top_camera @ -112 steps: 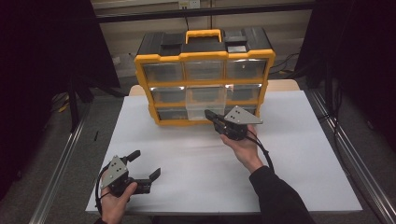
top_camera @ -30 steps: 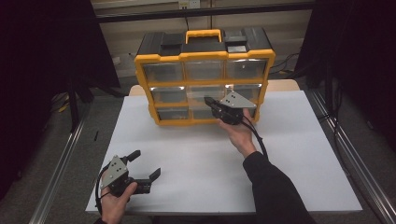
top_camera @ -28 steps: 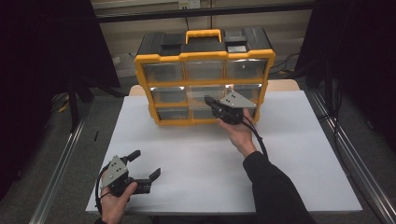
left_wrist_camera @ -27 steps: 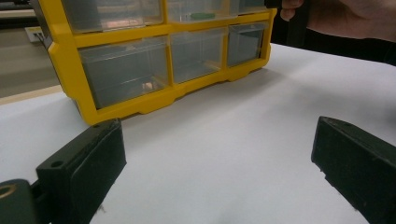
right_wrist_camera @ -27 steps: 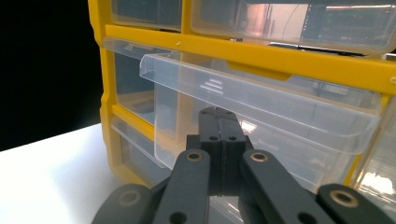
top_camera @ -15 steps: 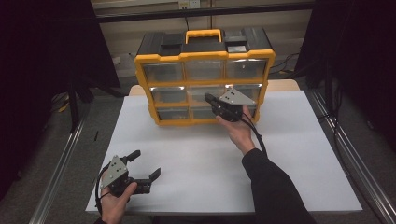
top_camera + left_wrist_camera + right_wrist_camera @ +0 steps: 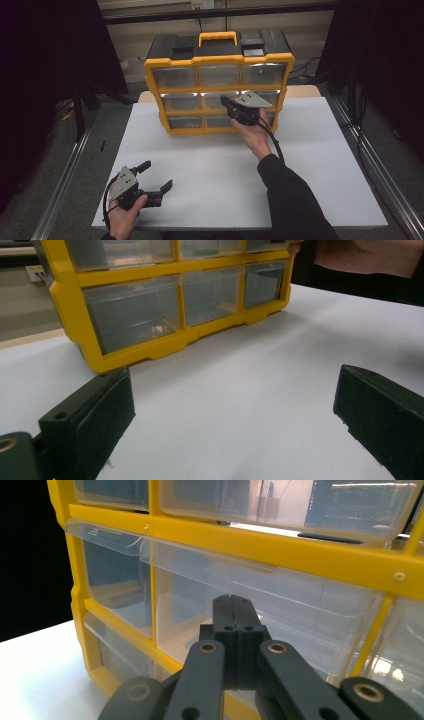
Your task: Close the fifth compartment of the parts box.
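Observation:
A yellow and black organizer (image 7: pixel 218 59) with three rows of clear drawers stands at the far side of the white table (image 7: pixel 215 170). My right gripper (image 7: pixel 226 102) is shut, its tips against the front of the middle-row centre drawer (image 7: pixel 212 100). In the right gripper view the shut jaws (image 7: pixel 234 601) meet just under that clear drawer's (image 7: pixel 310 610) top lip, with nothing visible between them. Resting in a hand at the table's near left corner, my left gripper (image 7: pixel 156 175) is open and empty. Its jaws (image 7: pixel 235 430) point at the organizer's bottom row (image 7: pixel 132 312).
A small item lies in the bottom-left drawer (image 7: pixel 157 329). Metal rails (image 7: pixel 372 165) run along both sides of the table. Bare white tabletop lies between the two grippers. The right forearm (image 7: pixel 292 200) crosses the table's near right part.
The right gripper has risen from the bottom row to the middle row and moved closer to the organizer. Over the last second it has barely shifted. The left gripper has not moved.

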Demonstrator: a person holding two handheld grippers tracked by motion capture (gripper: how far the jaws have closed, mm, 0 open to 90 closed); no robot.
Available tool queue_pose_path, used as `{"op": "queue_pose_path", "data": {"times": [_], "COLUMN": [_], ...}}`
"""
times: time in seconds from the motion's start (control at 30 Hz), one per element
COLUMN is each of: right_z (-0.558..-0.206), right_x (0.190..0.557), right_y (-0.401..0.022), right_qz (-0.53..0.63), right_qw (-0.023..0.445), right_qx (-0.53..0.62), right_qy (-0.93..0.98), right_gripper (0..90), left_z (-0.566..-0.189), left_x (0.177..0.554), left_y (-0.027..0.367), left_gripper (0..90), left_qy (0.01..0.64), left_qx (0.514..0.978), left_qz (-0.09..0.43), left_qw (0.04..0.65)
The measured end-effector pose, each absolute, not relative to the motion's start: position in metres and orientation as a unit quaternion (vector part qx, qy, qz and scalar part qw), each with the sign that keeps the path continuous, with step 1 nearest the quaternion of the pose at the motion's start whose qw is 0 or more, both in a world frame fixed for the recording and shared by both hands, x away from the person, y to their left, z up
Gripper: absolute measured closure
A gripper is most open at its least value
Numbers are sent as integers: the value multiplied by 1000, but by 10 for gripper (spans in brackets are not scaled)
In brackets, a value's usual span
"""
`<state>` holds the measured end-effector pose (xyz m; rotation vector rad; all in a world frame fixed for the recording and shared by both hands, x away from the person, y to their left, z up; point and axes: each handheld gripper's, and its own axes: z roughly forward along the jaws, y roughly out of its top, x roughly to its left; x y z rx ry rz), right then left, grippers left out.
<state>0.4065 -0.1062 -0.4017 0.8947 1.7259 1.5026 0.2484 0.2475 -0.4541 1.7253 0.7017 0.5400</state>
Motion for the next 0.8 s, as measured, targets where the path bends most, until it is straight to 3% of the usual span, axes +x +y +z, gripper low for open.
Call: {"op": "queue_pose_path", "data": {"times": [0.8], "right_z": [-407], "right_x": [404], "right_y": [-107], "right_qz": [576], "right_qw": [332], "right_qx": [356], "right_qy": [656], "right_gripper": [900], "left_z": [-455], "left_x": [250], "left_y": [249], "left_gripper": [28], "left_qy": [297], "left_qx": [734], "left_qz": [227], "left_qw": [567]}}
